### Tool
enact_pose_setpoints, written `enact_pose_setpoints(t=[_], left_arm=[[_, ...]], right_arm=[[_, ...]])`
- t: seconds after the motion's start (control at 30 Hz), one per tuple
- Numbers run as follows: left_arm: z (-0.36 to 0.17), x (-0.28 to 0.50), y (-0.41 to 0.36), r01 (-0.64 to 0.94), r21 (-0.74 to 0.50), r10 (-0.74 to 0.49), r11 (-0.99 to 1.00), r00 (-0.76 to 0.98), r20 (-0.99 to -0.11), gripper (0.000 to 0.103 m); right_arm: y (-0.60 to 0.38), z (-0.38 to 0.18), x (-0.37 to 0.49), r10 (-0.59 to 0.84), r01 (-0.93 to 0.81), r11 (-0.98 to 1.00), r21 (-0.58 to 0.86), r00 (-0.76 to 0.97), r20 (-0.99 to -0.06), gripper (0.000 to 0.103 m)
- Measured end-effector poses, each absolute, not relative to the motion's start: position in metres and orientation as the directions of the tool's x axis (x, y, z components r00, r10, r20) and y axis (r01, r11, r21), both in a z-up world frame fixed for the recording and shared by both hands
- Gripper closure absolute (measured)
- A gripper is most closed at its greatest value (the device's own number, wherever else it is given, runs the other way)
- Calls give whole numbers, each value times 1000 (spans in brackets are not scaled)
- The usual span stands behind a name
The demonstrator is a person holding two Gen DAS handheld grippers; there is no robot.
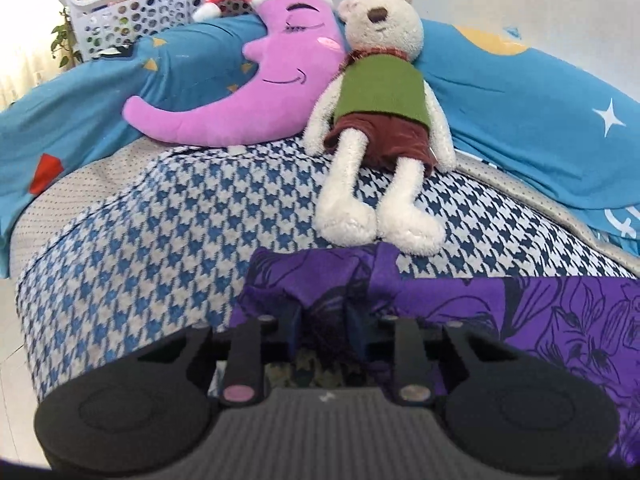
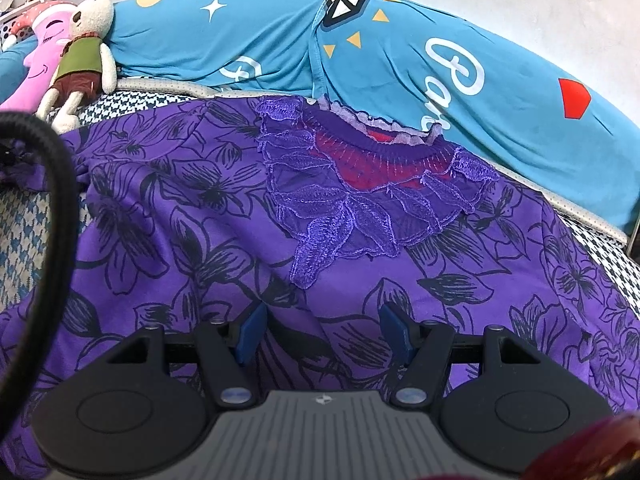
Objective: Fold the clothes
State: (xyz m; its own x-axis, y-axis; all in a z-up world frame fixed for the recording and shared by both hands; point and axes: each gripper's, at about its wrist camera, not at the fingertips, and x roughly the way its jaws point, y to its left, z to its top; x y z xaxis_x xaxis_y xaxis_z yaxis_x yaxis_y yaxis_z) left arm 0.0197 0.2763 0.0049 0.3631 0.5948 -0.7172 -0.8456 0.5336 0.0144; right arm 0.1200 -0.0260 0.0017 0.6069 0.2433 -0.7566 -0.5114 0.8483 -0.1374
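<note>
While left tongs (image 1: 323, 320) pinch it, purple garment (image 2: 200, 220) underlies right tongs (image 2: 323, 330).

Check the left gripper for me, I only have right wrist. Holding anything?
Observer: Yes. The left gripper is shut on a bunched fold of the purple top.
Operator: Which part?
Observer: Cannot tell hem or sleeve. It is the end just short of the feet of the rabbit.
Operator: Room to its left?
Observer: Little. The blanket drops over the bed edge there.
</note>
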Motion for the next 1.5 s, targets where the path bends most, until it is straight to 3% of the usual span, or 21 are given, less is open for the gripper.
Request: enact_pose_setpoints(t=[0.43,0.63,0.83,0.9,0.97,1.07,1.13,1.33,1.43,1.5], left_arm=[[-11,-54,254,-897,-85,511,433,322,-797,80],[-3,-63,251,-875,-126,520,468,388,-761,74],[7,-27,270,-860,-117,547,496,414,-728,42],[9,-13,276,-853,-110,552,510,423,-719,25],[11,1,282,-846,-103,557,523,431,-710,24],[11,23,291,-837,-76,567,541,431,-702,11],[6,39,296,-839,-28,581,544,400,-709,8],[-13,55,315,-859,16,591,512,339,-732,11],[-17,50,322,-860,-16,560,510,346,-753,40],[-18,44,323,-858,-45,543,511,363,-757,66]], right_arm=[[-26,1,116,224,-518,835,-184,626,-747,40],[-27,2,114,224,-518,836,-182,624,-749,40],[-25,-2,113,218,-525,830,-191,619,-755,40],[-23,-3,113,217,-529,826,-194,616,-757,40],[-21,-4,112,216,-535,821,-201,616,-758,40],[-17,-6,111,212,-546,809,-218,618,-757,40],[-15,-7,109,208,-554,798,-236,622,-754,40],[-6,-11,106,195,-579,761,-293,635,-748,40],[-4,-11,106,195,-584,753,-303,638,-745,40],[-3,-11,106,198,-586,750,-306,640,-742,40]])
